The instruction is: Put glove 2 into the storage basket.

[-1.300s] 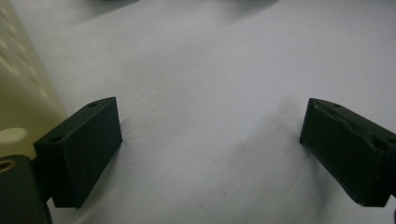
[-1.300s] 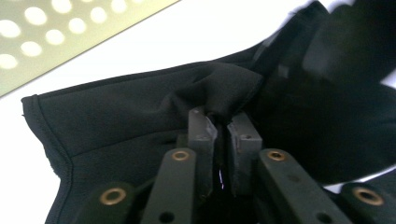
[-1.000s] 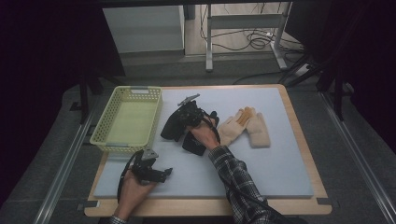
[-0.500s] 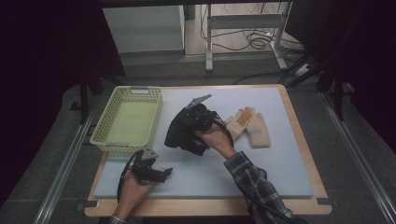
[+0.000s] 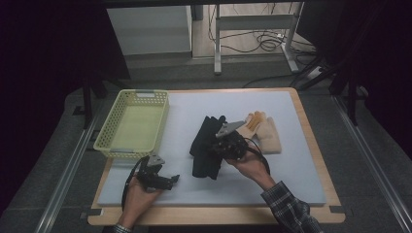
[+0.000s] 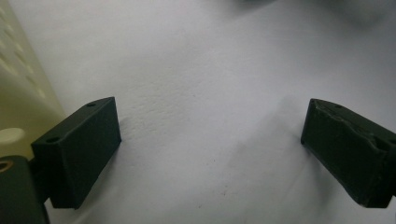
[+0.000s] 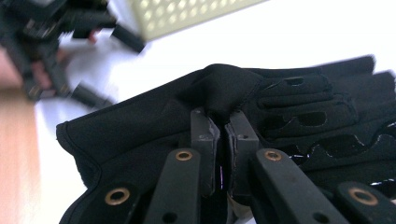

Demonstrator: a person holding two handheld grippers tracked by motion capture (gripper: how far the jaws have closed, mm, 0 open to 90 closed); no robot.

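At mid-mat, right gripper (image 5: 221, 145) clamped on a pinch of black glove (image 5: 206, 148), fabric bunched up between the closed pads (image 7: 205, 135); glove's fingers spread away beyond the jaws, cuff toward the person. Just beside it on the far right, a beige glove (image 5: 265, 133) flat on the white mat (image 5: 291, 170). Near the mat's front left corner, left gripper (image 5: 167, 180) resting low, jaws spread wide with nothing between them but bare mat. Along the left edge, a yellow-green basket (image 5: 133, 124).
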